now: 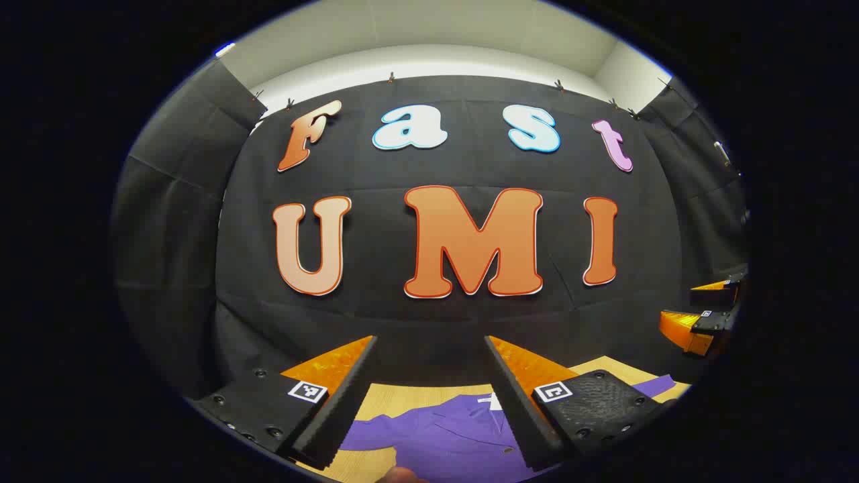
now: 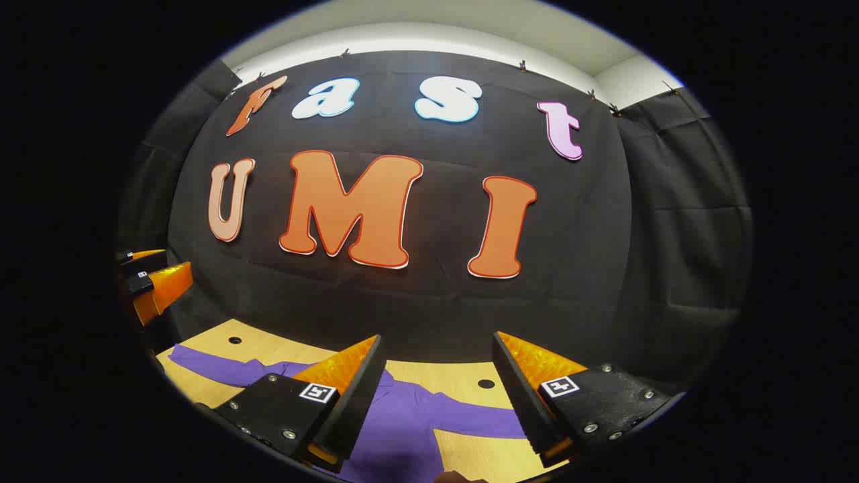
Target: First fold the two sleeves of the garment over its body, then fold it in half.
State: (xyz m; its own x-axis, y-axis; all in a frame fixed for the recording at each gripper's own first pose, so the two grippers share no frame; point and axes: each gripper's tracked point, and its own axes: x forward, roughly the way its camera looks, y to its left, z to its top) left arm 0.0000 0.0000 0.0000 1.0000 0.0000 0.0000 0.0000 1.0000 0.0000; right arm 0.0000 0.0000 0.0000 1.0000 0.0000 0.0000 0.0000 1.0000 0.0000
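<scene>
With both the left gripper [image 1: 433,396] and right gripper [image 2: 436,396] wide open and empty, I see the purple garment [image 1: 443,436] flat on the table [image 2: 463,376] below both, sleeves outstretched sideways.

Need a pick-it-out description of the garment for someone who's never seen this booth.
Start at the light wooden table in front of the black cloth wall. The garment lies flat on it, below the open fingers of each hand-held gripper, sleeves spread out to both sides. It is a purple collared shirt, the one piece of cloth on the wood.
</scene>
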